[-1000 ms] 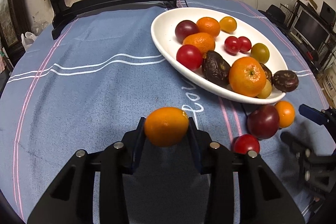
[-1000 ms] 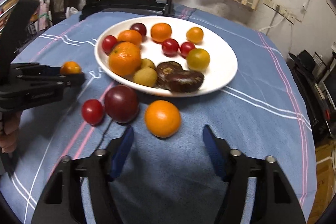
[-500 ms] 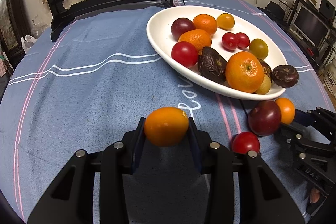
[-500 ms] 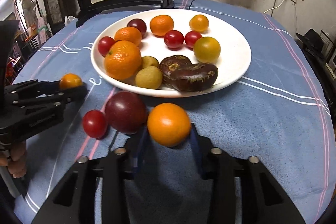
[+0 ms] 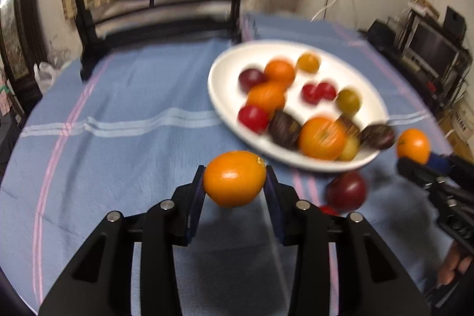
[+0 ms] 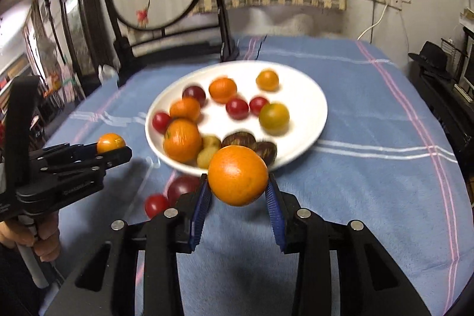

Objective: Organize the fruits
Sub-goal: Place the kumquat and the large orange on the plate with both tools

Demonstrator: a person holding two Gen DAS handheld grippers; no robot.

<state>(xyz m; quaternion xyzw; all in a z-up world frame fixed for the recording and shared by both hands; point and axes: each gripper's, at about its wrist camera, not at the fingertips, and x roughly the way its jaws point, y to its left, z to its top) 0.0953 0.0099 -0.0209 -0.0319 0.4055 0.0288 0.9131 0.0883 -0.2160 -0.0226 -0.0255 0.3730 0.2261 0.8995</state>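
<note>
Left wrist view: left gripper point(image 5: 234, 187) jaws pinching small orange point(image 5: 234, 178), clear of bench point(image 5: 124, 120). White plate point(image 5: 225, 108) ahead and right of jaws; dark plum point(image 5: 346, 191) on cloth to right.

Right wrist view: right gripper point(image 6: 238, 193) jaws clamped on larger orange point(image 6: 238, 175), plate rim just beyond. Cherry tomato point(image 6: 156, 205) left of jaws.

Step, as judged: carrying both oranges. Next: reach over plate, find free spot, release.

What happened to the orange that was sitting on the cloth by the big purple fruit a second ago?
The right gripper closed on that orange and lifted it off the blue cloth. The left gripper rose a little with its small orange. The purple fruit and red tomato stayed on the cloth, and the white plate kept its fruit.
</note>
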